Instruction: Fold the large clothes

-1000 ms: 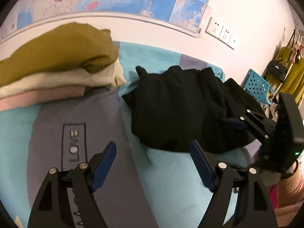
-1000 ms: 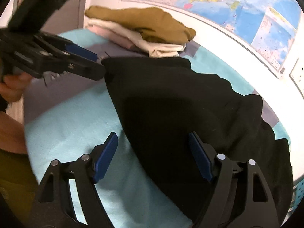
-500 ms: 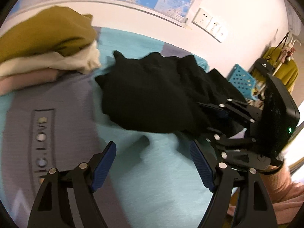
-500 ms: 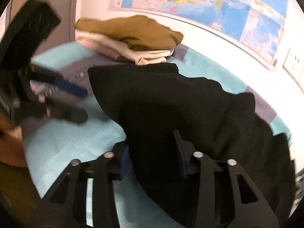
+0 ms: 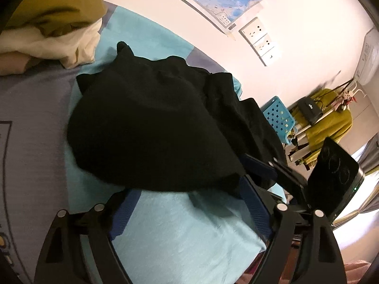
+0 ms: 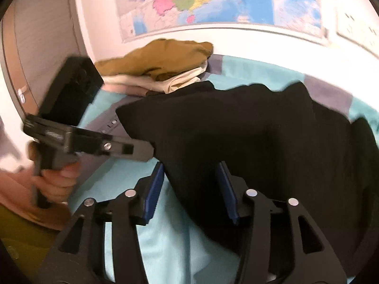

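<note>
A large black garment (image 5: 151, 127) lies bunched on the teal and grey bed cover (image 5: 189, 232); it also shows in the right wrist view (image 6: 260, 137). My left gripper (image 5: 187, 196) is open, its blue pads at the garment's near hem, which drapes over the tips. My right gripper (image 6: 191, 189) is partly closed around the garment's near edge, with black cloth between its blue pads. The right gripper shows in the left wrist view (image 5: 263, 165), its tips in the cloth. The left gripper shows in the right wrist view (image 6: 132, 151), touching the garment's left edge.
A stack of folded clothes, olive on cream on pink (image 5: 52, 23), sits at the back left of the bed; it also shows in the right wrist view (image 6: 161, 66). A wall map (image 6: 213, 2) and sockets (image 5: 258, 40) are behind. A blue perforated chair (image 5: 279, 118) and hanging clothes (image 5: 331, 118) stand right.
Both grippers have moved in to the black garment's near edge. The right gripper narrowed around the cloth. The left gripper came up under the hem.
</note>
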